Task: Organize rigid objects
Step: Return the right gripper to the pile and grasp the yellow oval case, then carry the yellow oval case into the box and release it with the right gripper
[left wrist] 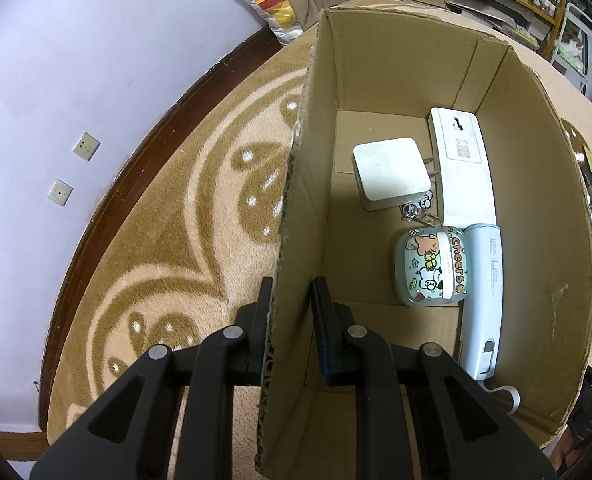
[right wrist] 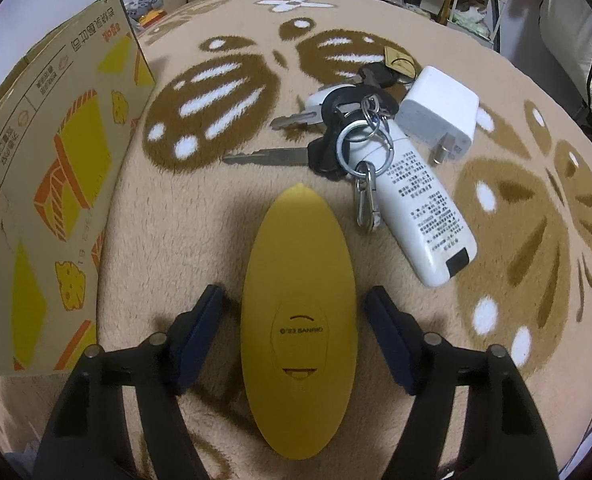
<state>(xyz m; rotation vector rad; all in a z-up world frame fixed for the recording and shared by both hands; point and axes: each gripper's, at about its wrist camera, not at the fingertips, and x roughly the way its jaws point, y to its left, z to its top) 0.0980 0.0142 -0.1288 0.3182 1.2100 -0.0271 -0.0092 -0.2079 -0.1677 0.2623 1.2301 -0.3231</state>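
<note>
An open cardboard box [left wrist: 395, 64] stands on a patterned blanket. It holds a white square case [left wrist: 389, 170], a long white device [left wrist: 461, 160], a cartoon-printed case [left wrist: 431, 266], a pale blue device [left wrist: 483, 300] and a small key ring [left wrist: 415, 210]. My left gripper [left wrist: 292, 300] is shut on the box's left wall, one finger outside and one inside. A yellow oval object [right wrist: 297, 280] lies flat on the blanket. My right gripper [right wrist: 297, 308] is open and straddles its near half, with a gap on each side.
Beyond the yellow oval lie a bunch of keys [right wrist: 335, 140], a white printed stick-shaped device [right wrist: 419, 208] and a white plug charger [right wrist: 439, 112]. The box's printed outer side [right wrist: 56, 160] stands at the left. Shelves and bags sit behind the blanket [right wrist: 200, 220].
</note>
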